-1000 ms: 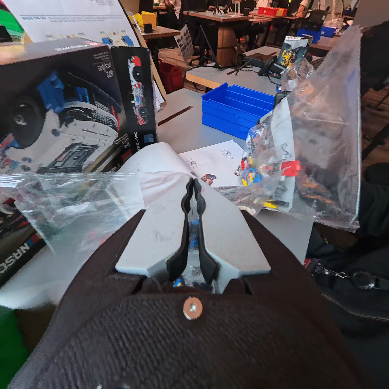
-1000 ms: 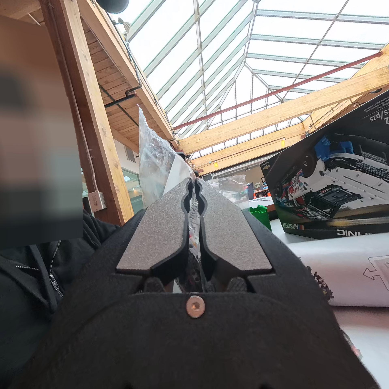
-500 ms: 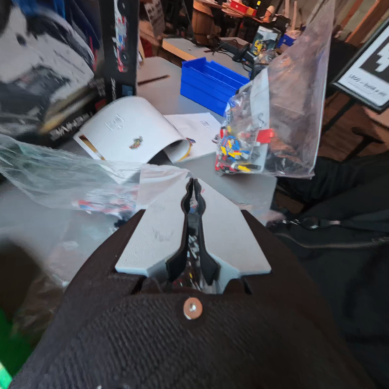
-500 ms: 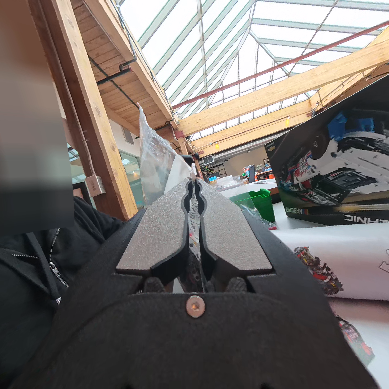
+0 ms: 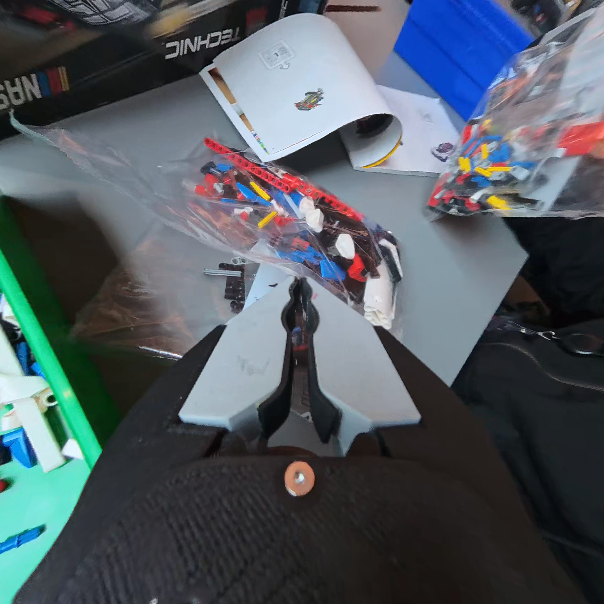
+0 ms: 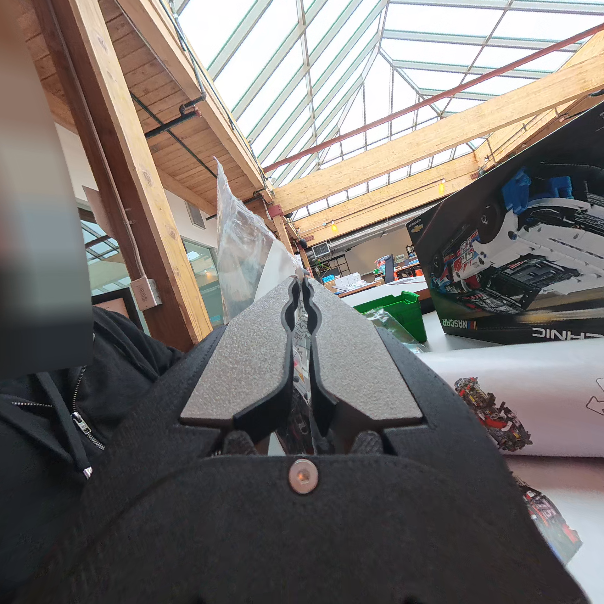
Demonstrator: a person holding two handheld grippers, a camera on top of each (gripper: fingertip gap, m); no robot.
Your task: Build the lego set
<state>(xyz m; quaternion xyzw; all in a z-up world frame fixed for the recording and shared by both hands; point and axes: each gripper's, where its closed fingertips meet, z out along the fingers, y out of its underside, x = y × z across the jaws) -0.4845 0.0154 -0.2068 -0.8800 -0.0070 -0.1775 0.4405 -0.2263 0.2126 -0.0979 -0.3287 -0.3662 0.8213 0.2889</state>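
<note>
1. Big open workshop / maker-type hall, not a home: glazed skylight roof (image 6: 408, 65) overhead w/ heavy timber beams (image 6: 425, 147) & a red pipe (image 6: 425, 101) running across.
2. Thick wooden post (image 6: 137, 196) at left carries an electrical box (image 6: 145, 294) & conduit, so an industrial fit-out.
3. Far back: rows of work tables (image 6: 369, 287) loaded w/ boxes & gear, plus a wall vent (image 6: 322, 250).
4. Up close it's a grey work table (image 5: 441, 261) w/ sorting bins, one blue bin (image 5: 457, 42), one green bin (image 6: 398, 310).
5. Black kit box (image 6: 523, 261), curled instruction booklet (image 5: 294, 81) & bags of parts (image 5: 284, 222) on the table: a build station.
</note>
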